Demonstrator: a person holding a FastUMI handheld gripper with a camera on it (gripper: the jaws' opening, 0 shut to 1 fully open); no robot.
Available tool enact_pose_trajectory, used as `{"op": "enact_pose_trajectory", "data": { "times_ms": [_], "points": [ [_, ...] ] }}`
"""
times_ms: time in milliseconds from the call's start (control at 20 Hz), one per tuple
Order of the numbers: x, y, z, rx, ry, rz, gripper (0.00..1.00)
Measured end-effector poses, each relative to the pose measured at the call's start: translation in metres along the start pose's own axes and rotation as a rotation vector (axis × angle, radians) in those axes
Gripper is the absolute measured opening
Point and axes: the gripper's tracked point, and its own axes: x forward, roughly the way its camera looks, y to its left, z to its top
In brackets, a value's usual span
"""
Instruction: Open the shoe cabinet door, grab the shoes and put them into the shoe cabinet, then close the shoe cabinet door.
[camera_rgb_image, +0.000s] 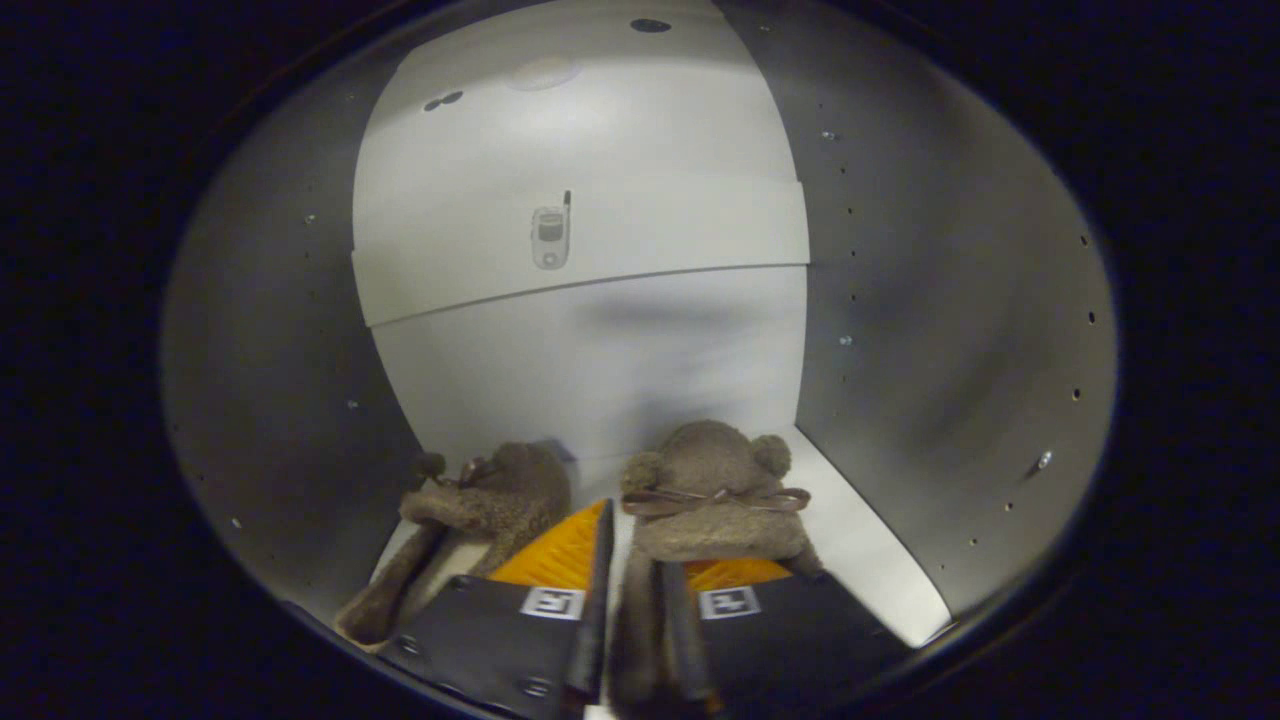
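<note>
Gripper (632, 590) pinching right slipper (712, 490) inside cabinet (950, 350), left slipper (490, 500) beside.

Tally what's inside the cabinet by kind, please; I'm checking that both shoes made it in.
Brown fuzzy slippers: 2, one ahead of the left finger, one with a ribbon bow, its edge between the gripper's nearly closed fingers.
Cabinet shelves: 1.
Total: 3

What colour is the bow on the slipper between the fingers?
Brown, like the fuzzy slipper itself; the bow shows in the gripper view, just ahead of the gripper.
</note>
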Motion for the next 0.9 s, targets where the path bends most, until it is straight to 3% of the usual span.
{"op": "enact_pose_trajectory", "data": {
  "times_ms": [200, 300, 450, 750, 900],
  "points": [
    [-0.005, -0.006, -0.001, 0.013, 0.019, -0.027, 0.53],
    [-0.01, -0.005, 0.0, 0.003, 0.016, -0.028, 0.62],
    [-0.016, -0.006, -0.007, -0.045, 0.032, -0.049, 0.62],
    [-0.022, 0.001, -0.006, -0.03, 0.034, -0.035, 0.95],
    [-0.026, -0.002, -0.004, -0.037, 0.026, -0.049, 0.94]
  ]
}}
